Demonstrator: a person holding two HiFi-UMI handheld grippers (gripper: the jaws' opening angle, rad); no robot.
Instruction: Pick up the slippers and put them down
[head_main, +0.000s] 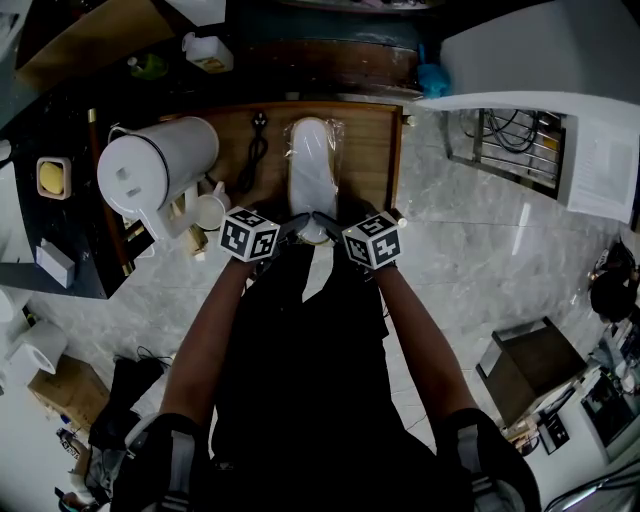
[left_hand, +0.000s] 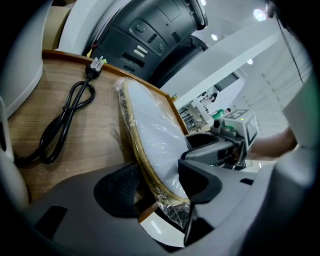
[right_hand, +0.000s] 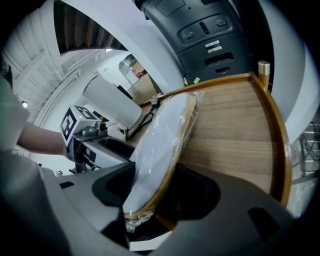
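A pair of white slippers (head_main: 312, 165) wrapped in clear plastic lies lengthwise on a wooden table (head_main: 365, 150). Both grippers meet at its near end. In the left gripper view the slipper pack (left_hand: 150, 135) stands on edge between the pads, and my left gripper (left_hand: 157, 187) is closed on its near tip. My right gripper (right_hand: 155, 192) holds the same end of the pack (right_hand: 160, 145) from the other side. From the head camera, the left gripper (head_main: 296, 226) and right gripper (head_main: 328, 226) sit side by side at the table's front edge.
A black power cable (head_main: 252, 150) lies left of the slippers. A large white jug (head_main: 155, 170) and a white cup (head_main: 210, 212) stand at the table's left. The table has a raised wooden rim (right_hand: 277, 135). Marble floor (head_main: 480, 250) spreads to the right.
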